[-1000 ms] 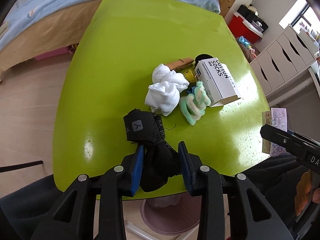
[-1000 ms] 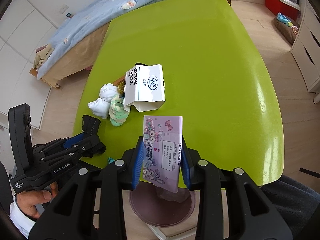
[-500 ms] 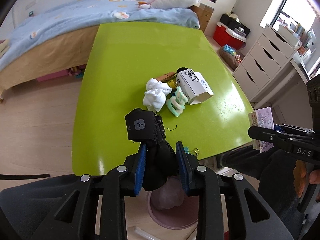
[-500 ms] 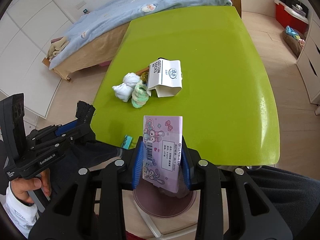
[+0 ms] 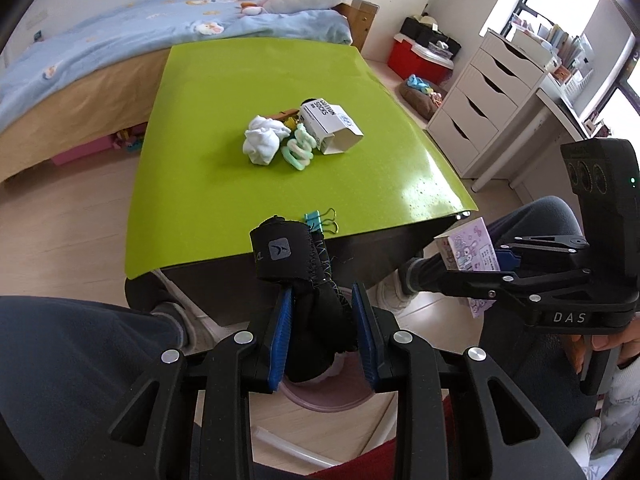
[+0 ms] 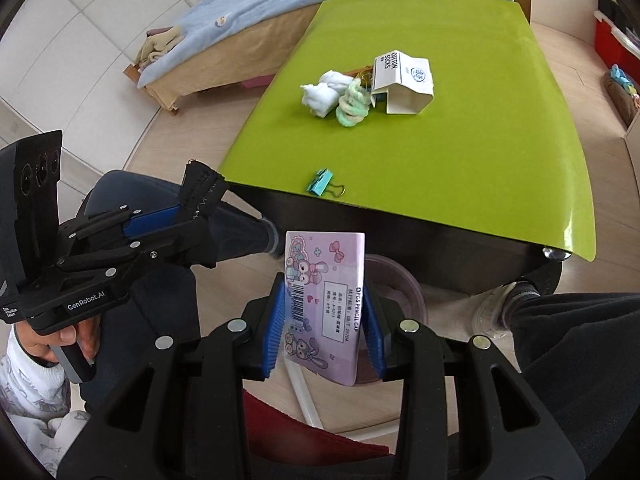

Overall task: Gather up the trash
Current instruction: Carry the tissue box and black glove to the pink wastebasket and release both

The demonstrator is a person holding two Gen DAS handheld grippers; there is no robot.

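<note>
My left gripper (image 5: 321, 290) is shut on a black fabric piece (image 5: 288, 252) with a small logo patch, held in front of the green table's (image 5: 240, 80) near edge, over a pink bin (image 5: 320, 396) on the floor. My right gripper (image 6: 323, 280) has a pink cartoon-printed packet (image 6: 324, 308) upright between its blue pads. Its jaws are opening, with the pads still against the packet's sides. The pink bin (image 6: 400, 284) shows just behind the packet. On the table lie a white sock box (image 5: 332, 128), a balled white sock (image 5: 262, 142), a green-and-white fluffy piece (image 5: 298, 150) and a teal binder clip (image 5: 320, 218).
A person's dark-trousered legs (image 5: 80, 344) flank the bin under the table edge. A bed (image 5: 120, 32) stands beyond the table. White drawers (image 5: 480, 108) and a red box (image 5: 416, 56) are at the right. A hand (image 6: 60, 336) grips the left tool.
Both grippers have pulled back off the table and past its near edge, bringing the black fabric and the pink packet over the bin. The teal binder clip has come into sight at the table's edge.
</note>
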